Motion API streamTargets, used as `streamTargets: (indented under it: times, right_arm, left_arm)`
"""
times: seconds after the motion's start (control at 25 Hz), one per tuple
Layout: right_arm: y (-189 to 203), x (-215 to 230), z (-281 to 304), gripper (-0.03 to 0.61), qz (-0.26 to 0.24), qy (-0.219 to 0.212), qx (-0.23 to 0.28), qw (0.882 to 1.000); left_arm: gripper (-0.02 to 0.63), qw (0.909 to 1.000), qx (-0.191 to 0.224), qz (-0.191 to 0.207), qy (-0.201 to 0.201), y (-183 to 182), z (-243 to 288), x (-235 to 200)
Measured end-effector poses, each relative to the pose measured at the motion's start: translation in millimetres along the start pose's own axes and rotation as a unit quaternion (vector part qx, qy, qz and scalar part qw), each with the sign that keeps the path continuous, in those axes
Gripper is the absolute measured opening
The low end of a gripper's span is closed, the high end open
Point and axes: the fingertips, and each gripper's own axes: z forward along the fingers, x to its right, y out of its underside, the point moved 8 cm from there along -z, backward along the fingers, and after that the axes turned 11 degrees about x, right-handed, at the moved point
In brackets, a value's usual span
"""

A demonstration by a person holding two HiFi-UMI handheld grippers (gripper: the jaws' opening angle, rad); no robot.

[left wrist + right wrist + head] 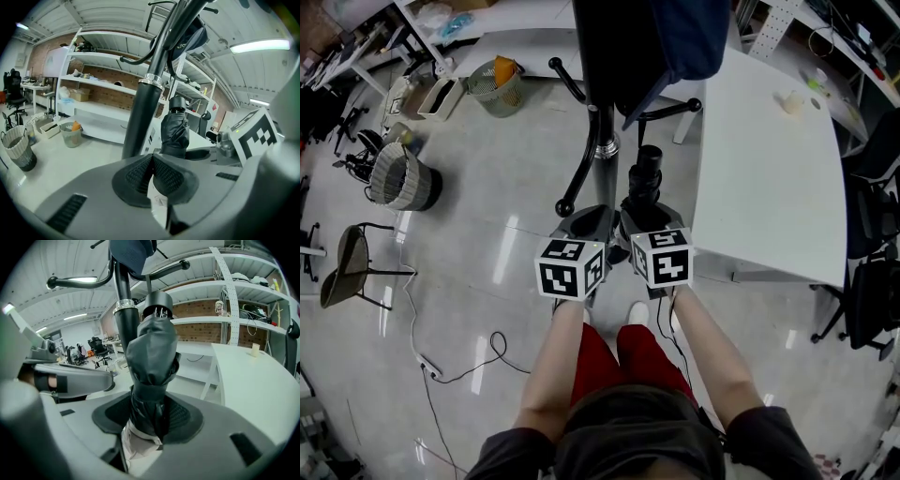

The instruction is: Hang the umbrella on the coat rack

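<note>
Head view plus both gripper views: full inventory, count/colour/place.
coat rack: 1, black pole with chrome collar, top centre
garment: 1, dark, hanging on the coat rack
umbrella: 1, black, folded, beside the rack pole
table: 1, white, right
small object: 1, cream, on the table
woven bin: 1, pale with dark base, left
mesh bin: 1, grey, upper left, something orange inside
chair: 1, black frame, tan seat, left edge
cable: 1, black, floor lower left
office chairs: at least 2, black, right edge
legs: 2, red shorts, bottom centre
left gripper: 1, grey, jaws shut, empty
right gripper: 1, grey, shut on the umbrella
</note>
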Motion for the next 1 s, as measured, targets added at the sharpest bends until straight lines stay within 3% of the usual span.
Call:
streamTargets:
  times: [1.0]
  right_arm:
    - [10.5,5.8,30.6,0.21,-0.018,0.034,0.054,0.998]
  left_arm:
    - [0.011,0.9997,-0.016,-0.002,-0.017,22.4,20.4,-25.4]
